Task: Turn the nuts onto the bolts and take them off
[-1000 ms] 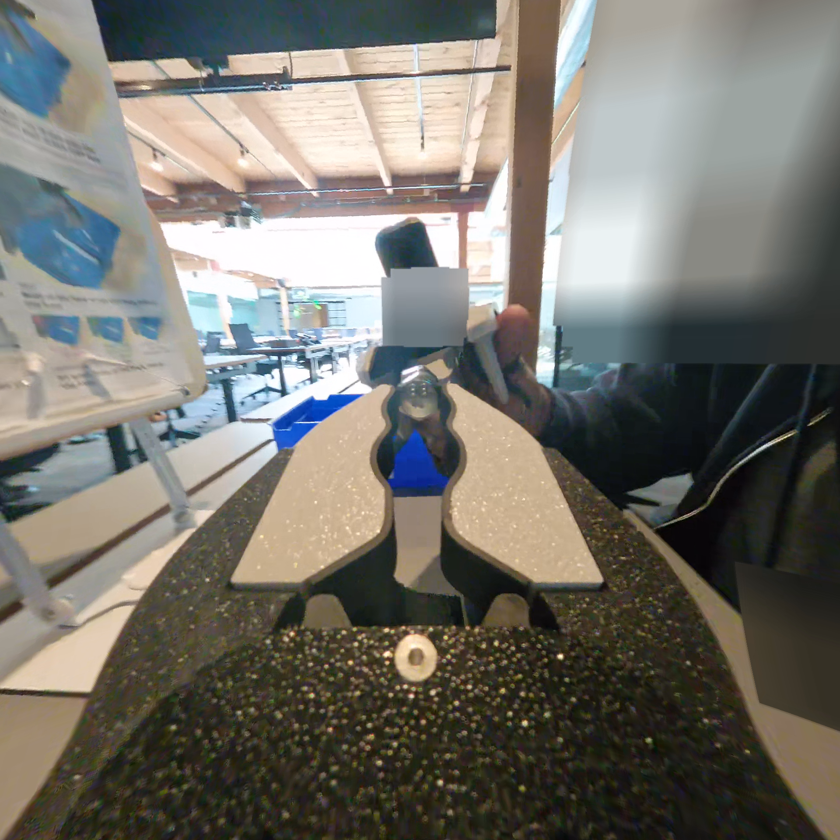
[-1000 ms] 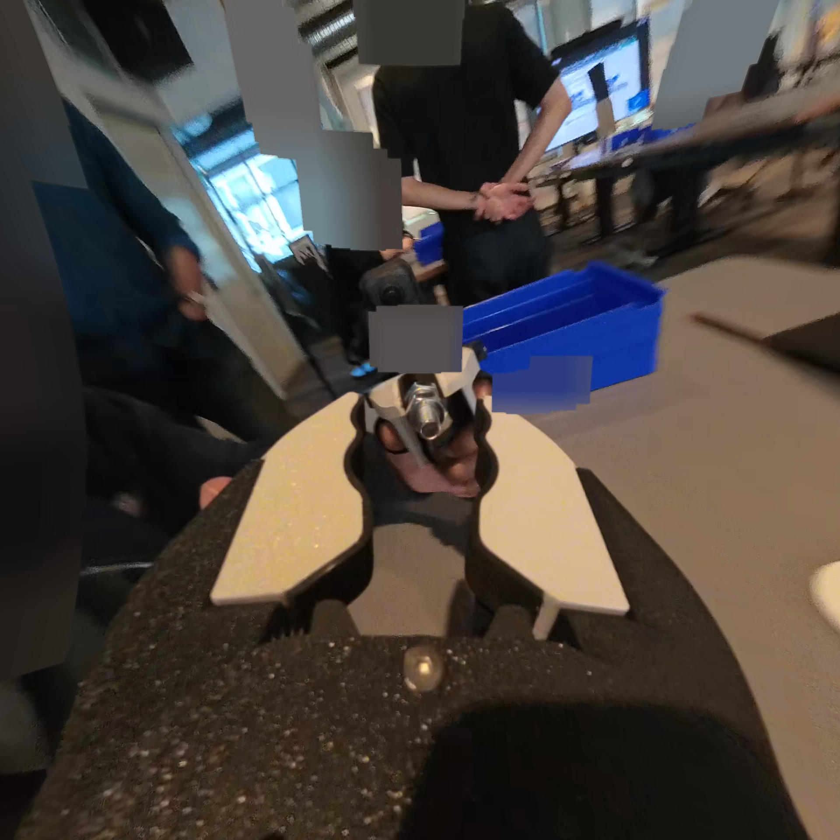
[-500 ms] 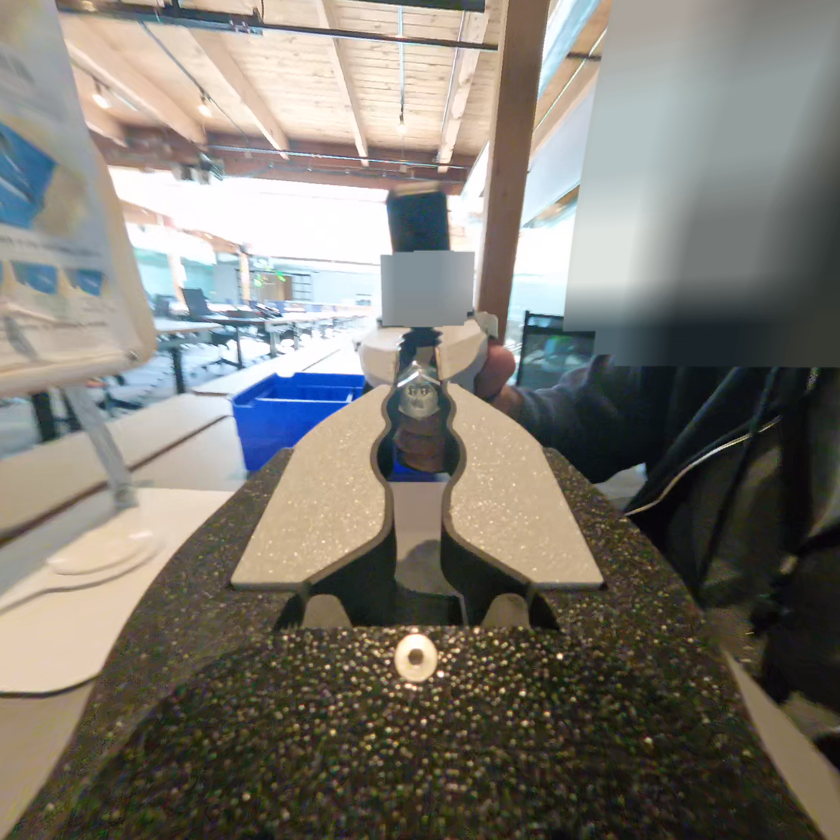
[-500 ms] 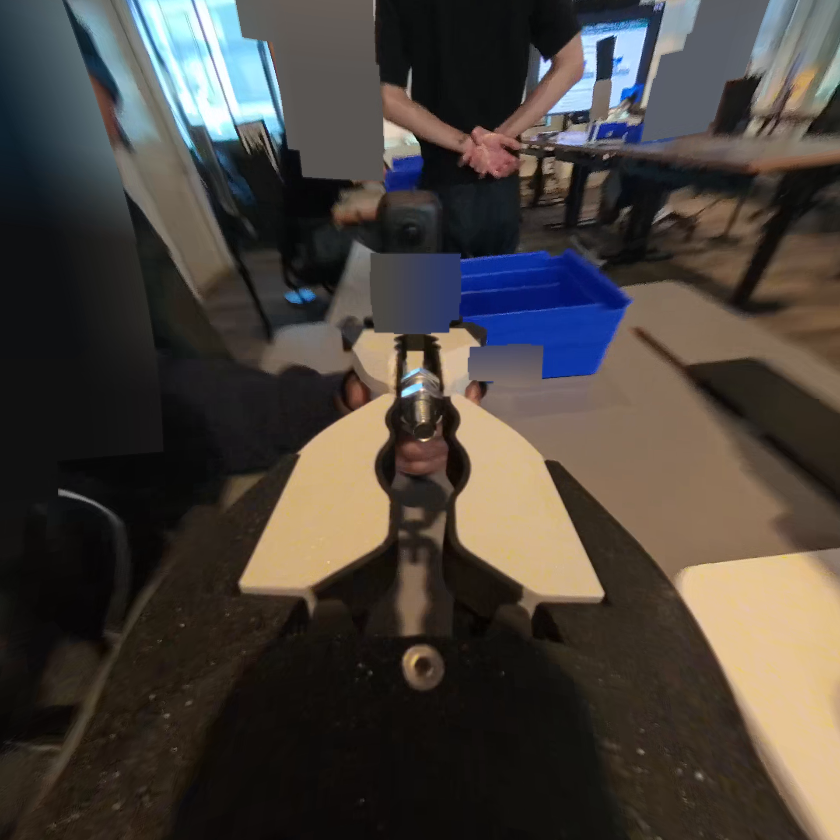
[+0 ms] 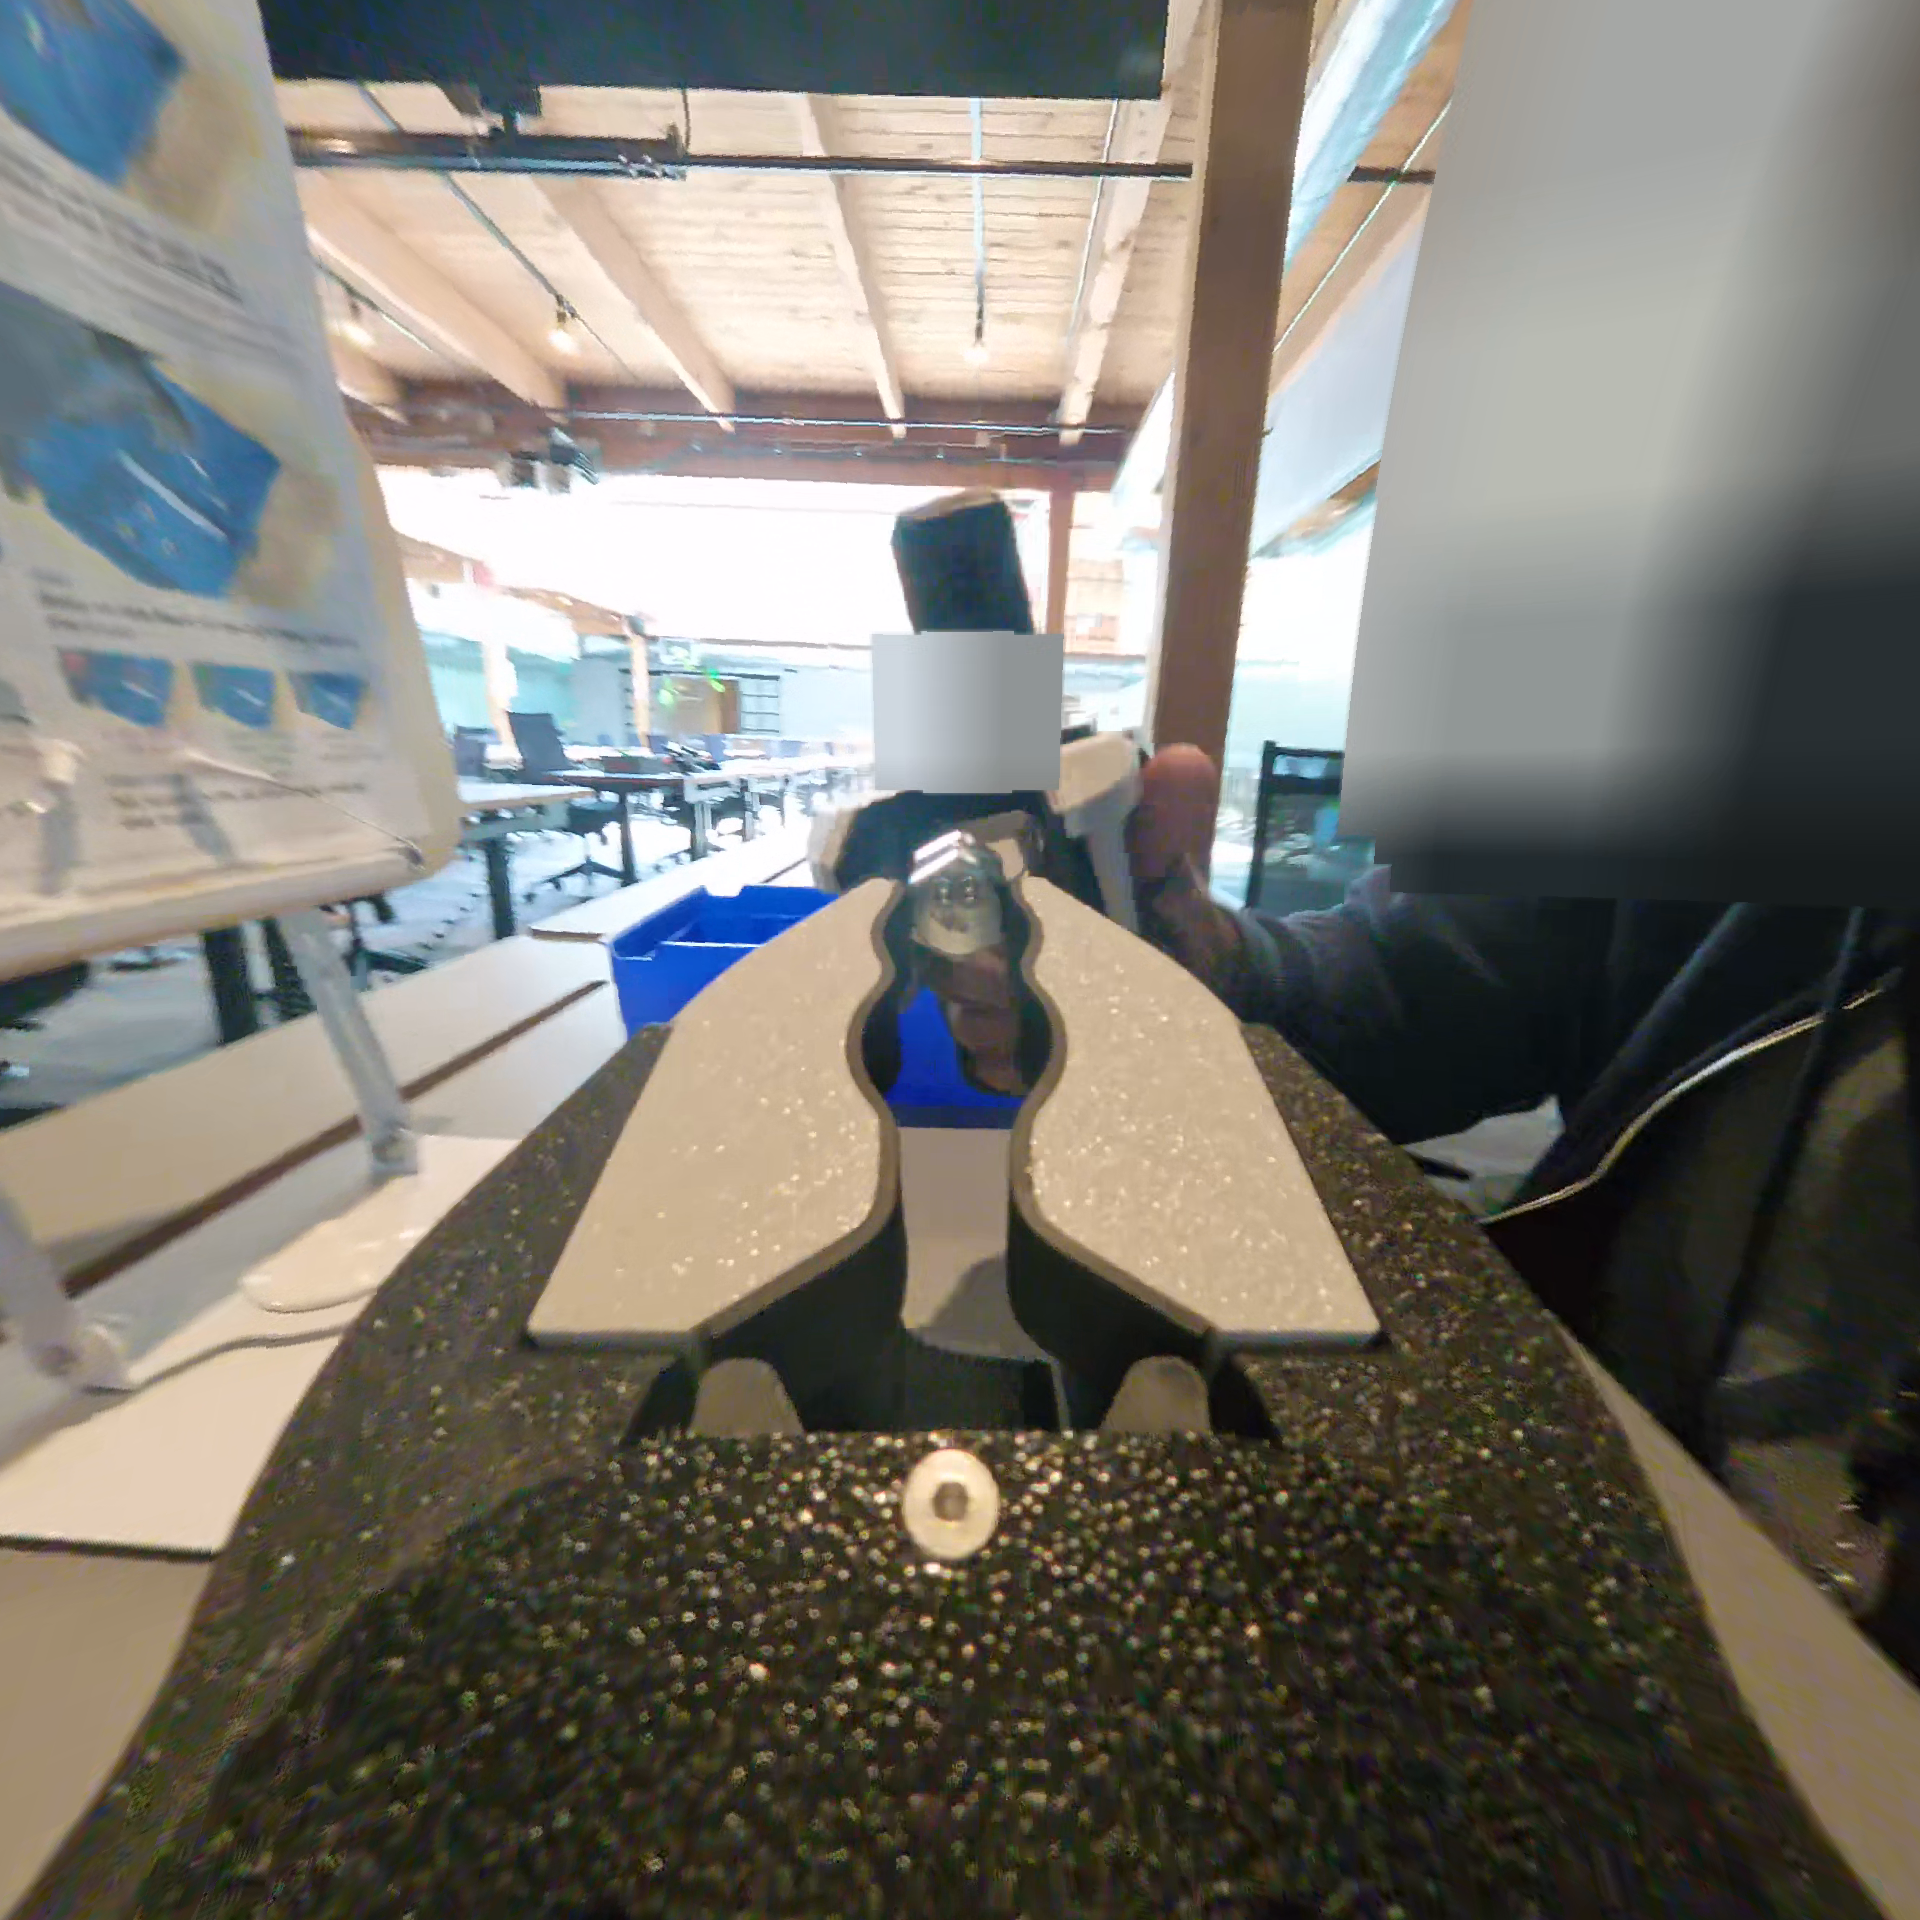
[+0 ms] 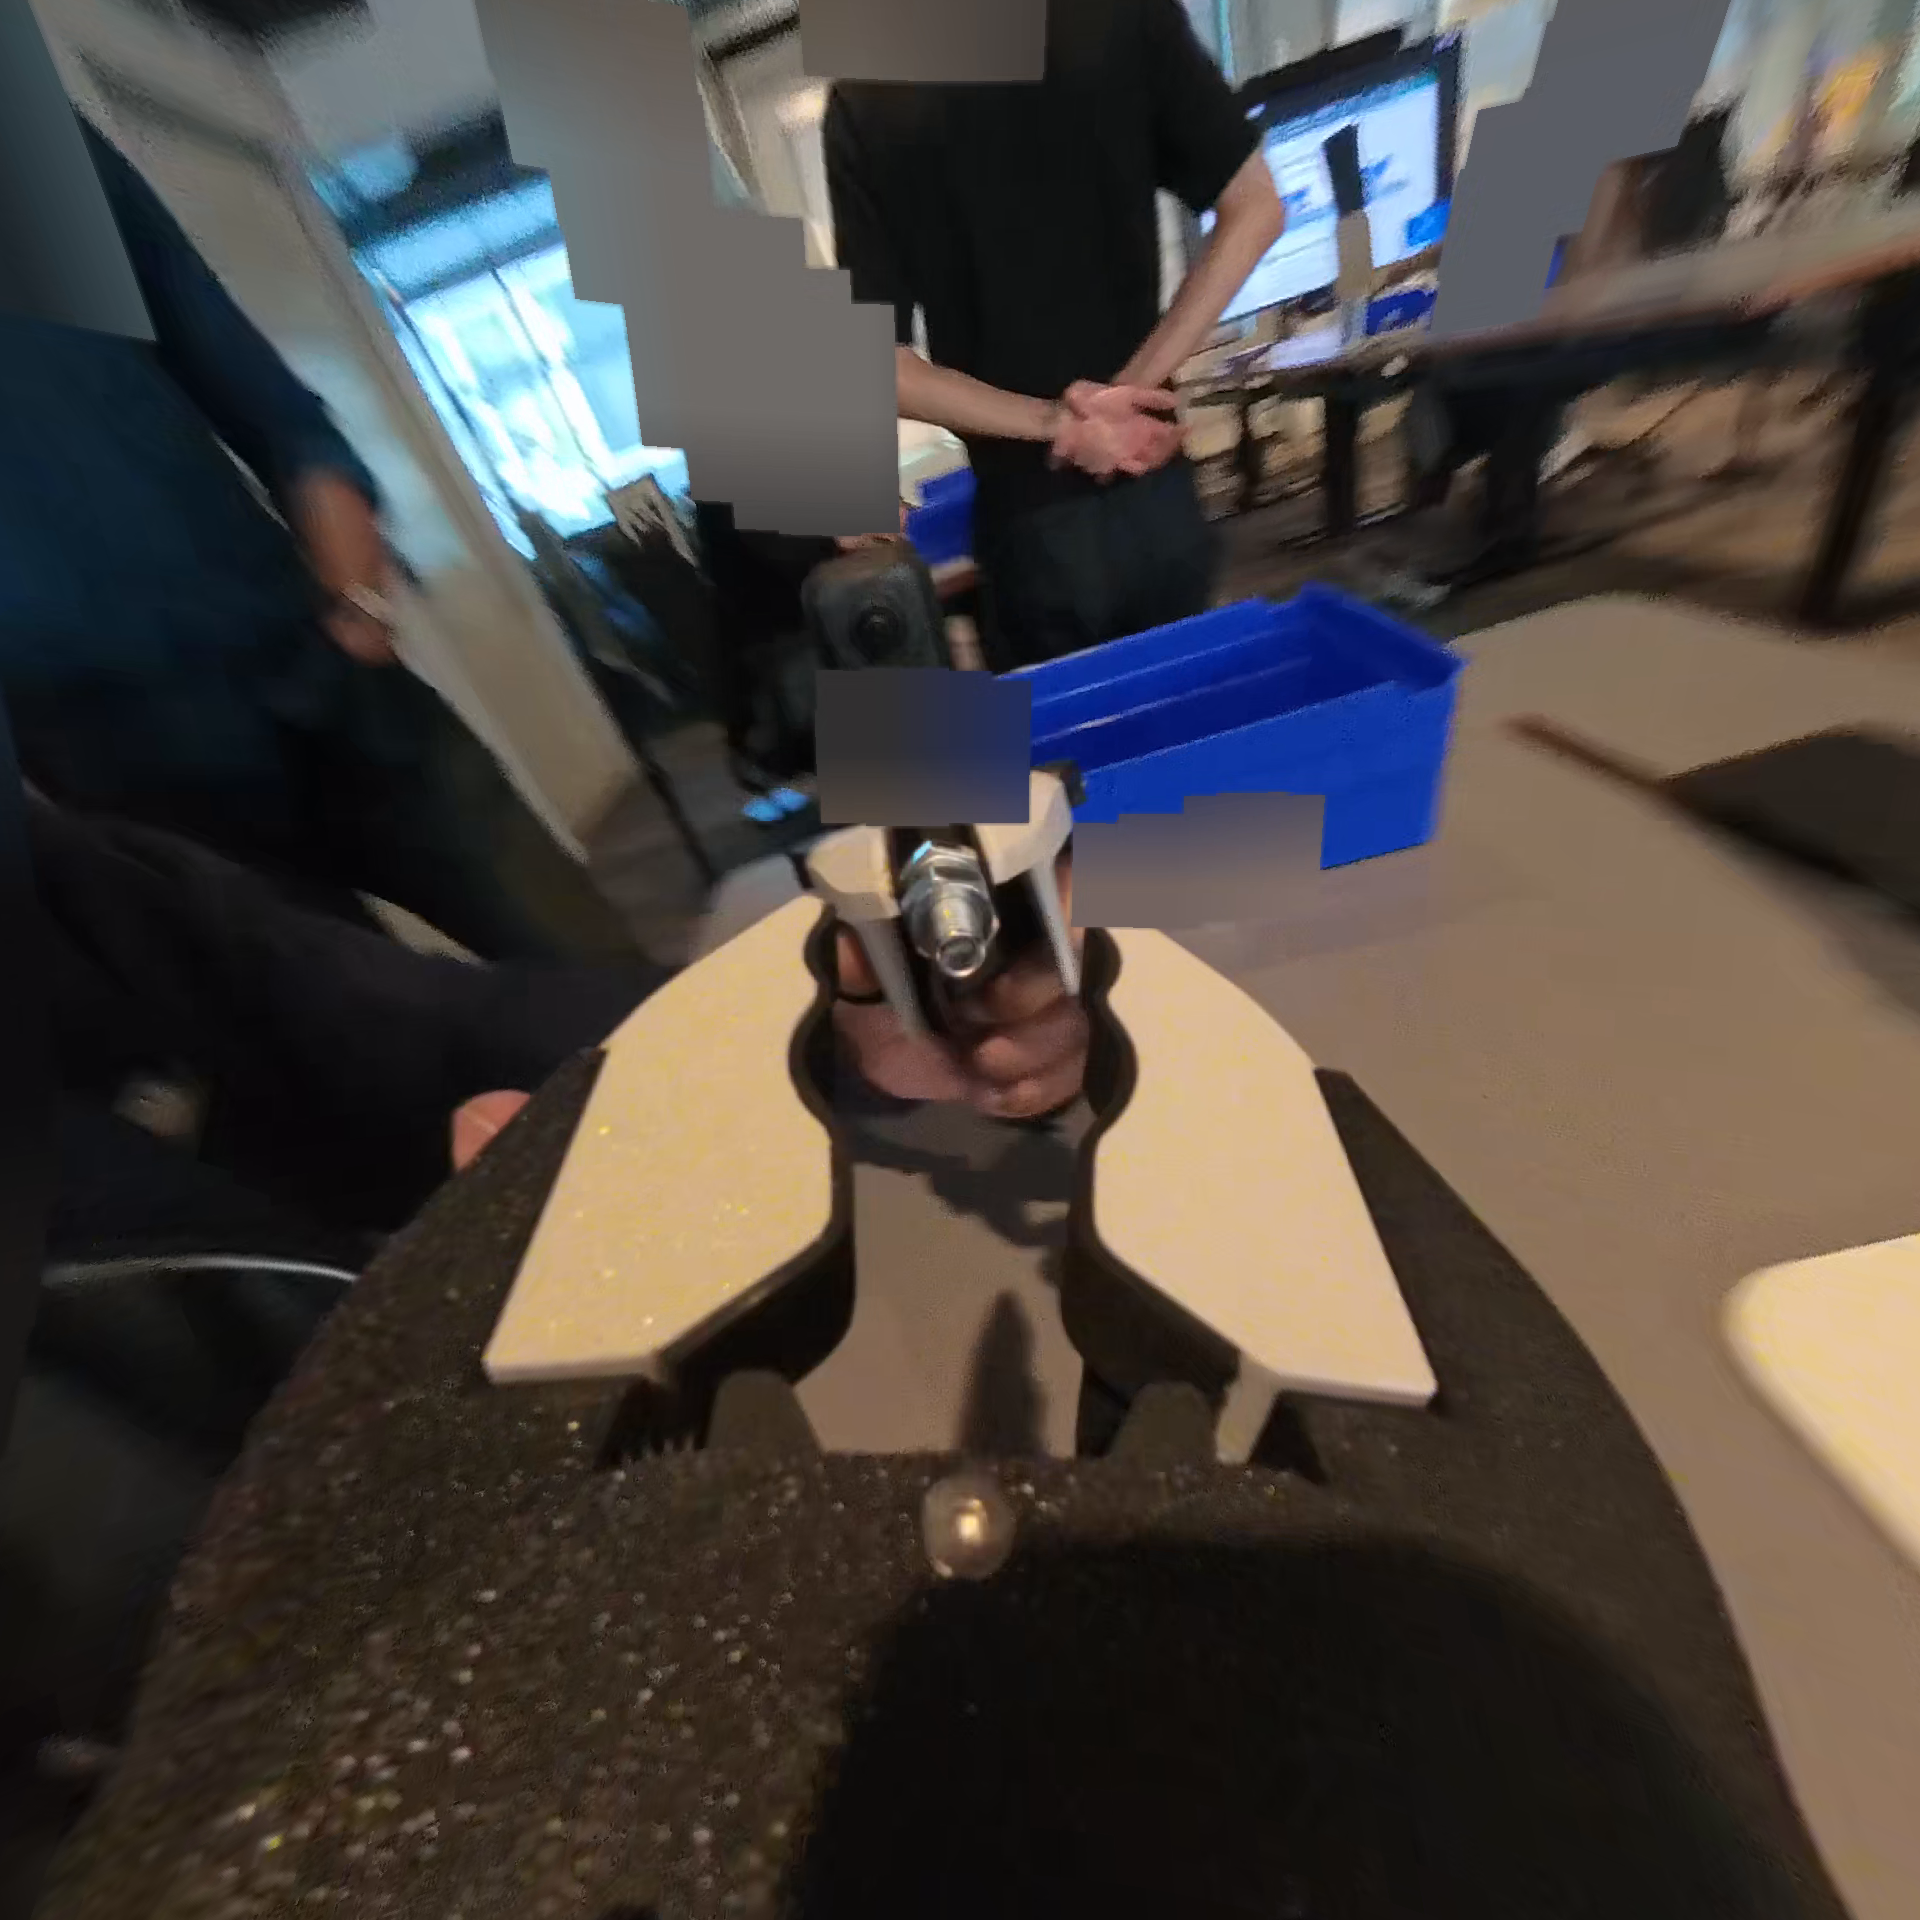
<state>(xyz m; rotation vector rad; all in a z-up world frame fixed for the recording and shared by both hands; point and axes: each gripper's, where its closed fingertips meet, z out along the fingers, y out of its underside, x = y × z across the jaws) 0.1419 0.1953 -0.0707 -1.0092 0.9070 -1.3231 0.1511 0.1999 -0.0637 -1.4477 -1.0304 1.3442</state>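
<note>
Two grippers meet tip to tip over the grey surface, beside a blue bin.
My left gripper fingers pinch the bolt; its head is blurred. My right gripper fingers stand apart around the nut; contact I cannot tell.

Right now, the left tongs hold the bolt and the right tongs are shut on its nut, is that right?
No: the right tongs are open, clear of the nut, as the right wrist view shows. The left tongs do hold the bolt.
</note>
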